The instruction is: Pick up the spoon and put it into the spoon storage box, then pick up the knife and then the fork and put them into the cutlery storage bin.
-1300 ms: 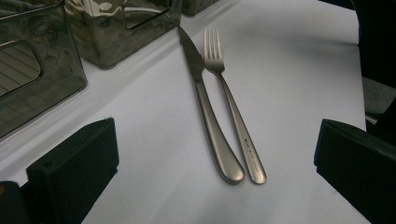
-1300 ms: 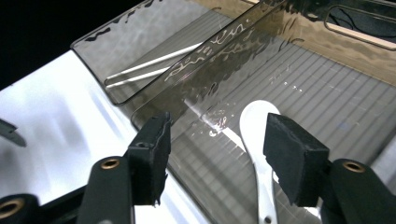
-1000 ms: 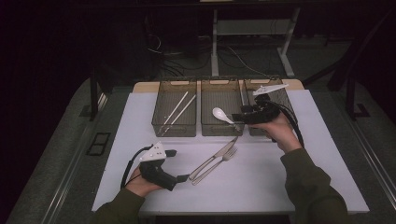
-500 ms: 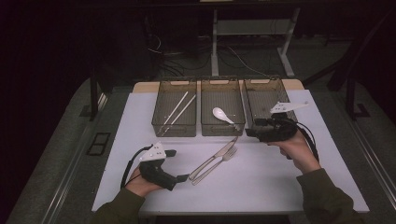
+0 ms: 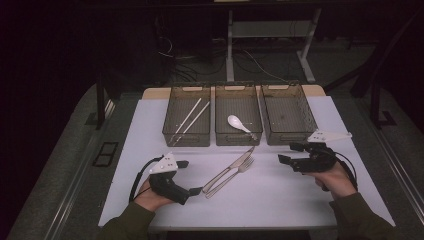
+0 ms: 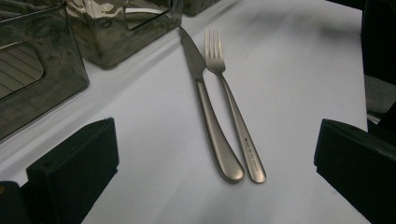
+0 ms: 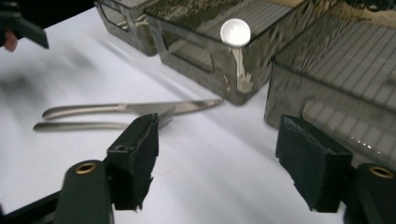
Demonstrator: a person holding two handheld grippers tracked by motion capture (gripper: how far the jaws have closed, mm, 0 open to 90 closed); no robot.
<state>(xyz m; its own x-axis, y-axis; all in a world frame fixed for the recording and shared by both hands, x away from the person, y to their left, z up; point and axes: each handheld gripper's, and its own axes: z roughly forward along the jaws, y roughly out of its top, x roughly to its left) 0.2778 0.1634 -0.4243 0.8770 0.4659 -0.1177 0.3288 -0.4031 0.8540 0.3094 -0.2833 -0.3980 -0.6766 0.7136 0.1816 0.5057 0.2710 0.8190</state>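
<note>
Right gripper [image 5: 286, 153], jaws just opening and empty, approached the steel knife [image 5: 231, 170] and fork [image 5: 235, 173] ahead; next, a pinch.

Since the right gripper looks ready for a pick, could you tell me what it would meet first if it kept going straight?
Probably the fork and knife lying side by side ahead of the open right gripper; depth is hard to judge.

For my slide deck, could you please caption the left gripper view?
Open left gripper facing a knife and fork lying side by side on the white table.
</note>
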